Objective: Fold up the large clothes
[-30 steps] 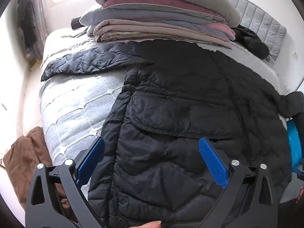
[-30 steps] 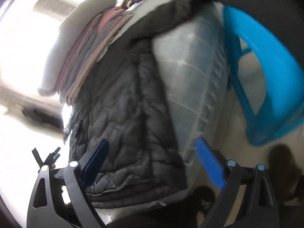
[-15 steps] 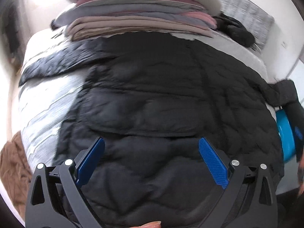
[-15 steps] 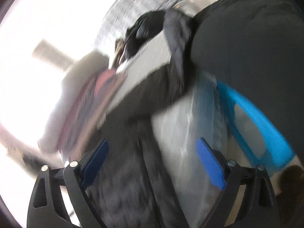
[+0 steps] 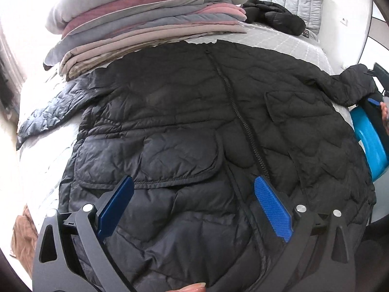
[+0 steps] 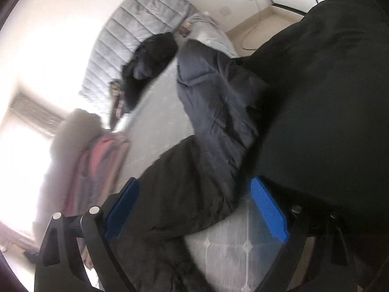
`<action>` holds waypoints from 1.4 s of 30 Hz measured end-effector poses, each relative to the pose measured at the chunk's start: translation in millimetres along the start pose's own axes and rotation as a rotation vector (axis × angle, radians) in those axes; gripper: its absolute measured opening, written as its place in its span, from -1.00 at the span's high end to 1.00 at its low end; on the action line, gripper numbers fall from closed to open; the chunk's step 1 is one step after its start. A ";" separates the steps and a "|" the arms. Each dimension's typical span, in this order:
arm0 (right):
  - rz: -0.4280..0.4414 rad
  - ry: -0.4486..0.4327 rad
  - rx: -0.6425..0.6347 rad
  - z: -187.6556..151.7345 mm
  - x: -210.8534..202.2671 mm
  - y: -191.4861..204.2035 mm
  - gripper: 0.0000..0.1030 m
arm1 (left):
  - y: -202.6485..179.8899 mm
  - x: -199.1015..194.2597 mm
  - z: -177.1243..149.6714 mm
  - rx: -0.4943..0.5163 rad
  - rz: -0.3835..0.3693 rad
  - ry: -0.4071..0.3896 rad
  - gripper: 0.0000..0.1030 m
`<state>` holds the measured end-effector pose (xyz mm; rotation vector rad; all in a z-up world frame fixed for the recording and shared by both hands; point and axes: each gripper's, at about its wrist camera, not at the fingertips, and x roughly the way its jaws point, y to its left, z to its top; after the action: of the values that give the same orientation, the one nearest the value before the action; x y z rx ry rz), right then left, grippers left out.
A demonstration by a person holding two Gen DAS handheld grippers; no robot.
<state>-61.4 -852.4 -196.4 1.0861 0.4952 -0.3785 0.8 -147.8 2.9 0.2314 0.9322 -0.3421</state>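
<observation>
Jacket [image 5: 194,126], black and quilted, lies front-up on the bed [image 5: 41,146], zipper running bottom to top of frame; the spread, empty right tool [image 6: 194,209] is nearest its right-edge sleeve [image 6: 206,112], the left tool [image 5: 192,206] spread wide over the hem.

Daylight floods both views from about ten o'clock, blowing the upper left to pure white. In the left wrist view focus is sharp: the black quilted zip-front jacket [image 5: 194,126] shows every stitched seam and a soft sheen toward nine o'clock, while the stack of folded grey and pink blankets [image 5: 150,17] is evenly lit. Fisheye bending curves the pale grey quilted bed cover [image 5: 287,41] at one o'clock, and dark vignette rims the corners. The right wrist view is smeared by motion blur, tilted, with the jacket [image 6: 194,170] soft-edged and hazy.
</observation>
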 end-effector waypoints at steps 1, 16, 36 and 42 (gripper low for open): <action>-0.016 -0.009 0.004 0.3 5.6 3.0 -0.74 | -0.5 2.2 0.4 0.000 0.002 0.002 -0.85; 0.019 -0.132 -0.193 7.0 -1.9 46.3 0.89 | 13.1 2.5 -3.2 -0.016 -0.005 0.016 -0.85; 0.209 0.214 -1.031 -326.2 138.8 324.0 0.88 | 63.8 -18.4 -16.1 -0.103 -0.026 0.010 -0.85; 0.153 0.460 -1.110 -384.4 186.8 309.0 0.13 | 70.6 -22.6 -17.1 -0.120 -0.033 0.009 -0.85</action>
<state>179.9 -383.9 -215.6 0.1035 0.8742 0.2974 2.8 -72.7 14.8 0.1075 0.9632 -0.3148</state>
